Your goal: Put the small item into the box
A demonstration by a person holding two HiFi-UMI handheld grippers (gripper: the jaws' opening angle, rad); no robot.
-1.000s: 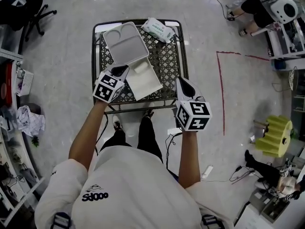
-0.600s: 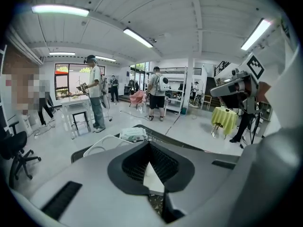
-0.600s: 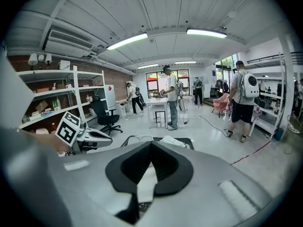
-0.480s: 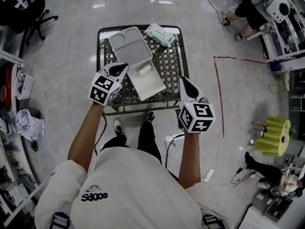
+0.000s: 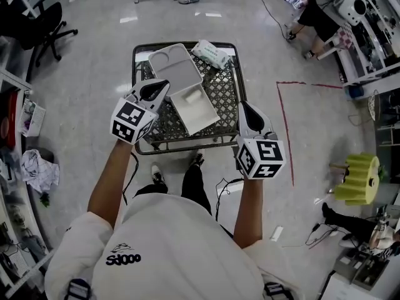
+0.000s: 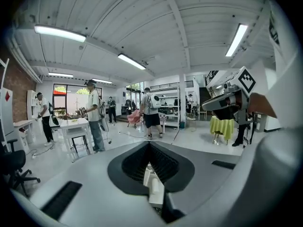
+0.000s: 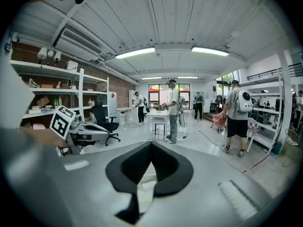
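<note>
- while i look down past my own arms, i count one mesh table point(image 5: 224, 89), one white box point(image 5: 199, 112), one small pack point(image 5: 211, 54) and two grippers.
- my left gripper point(image 5: 161, 87) hangs over the near left part of the table, just beside the white box. its jaws are pressed together to a point and grip nothing.
- my right gripper point(image 5: 244, 106) hangs over the near right corner, apart from the white box. its jaws also meet at the tip, with nothing between them.
- each gripper carries one marker cube point(image 5: 131, 120), so two in all.
- both gripper views look out across the room rather than down at the table, and at least four people point(image 6: 94, 117) stand there.
- the white box lies open in two joined halves. the lid point(image 5: 175, 67) lies flat toward the far left corner, and the base point(image 5: 187, 96) sits toward the middle of the mesh.
- the base looks split into one small section and one larger one, and all i see in them is white plastic.
- the small pack, white with green print, lies on the mesh at the far right corner, just beside the lid and outside the white box.
- on the floor i count one black office chair point(image 5: 37, 11) at the far left and one red line point(image 5: 286, 127) to the right of the table.
</note>
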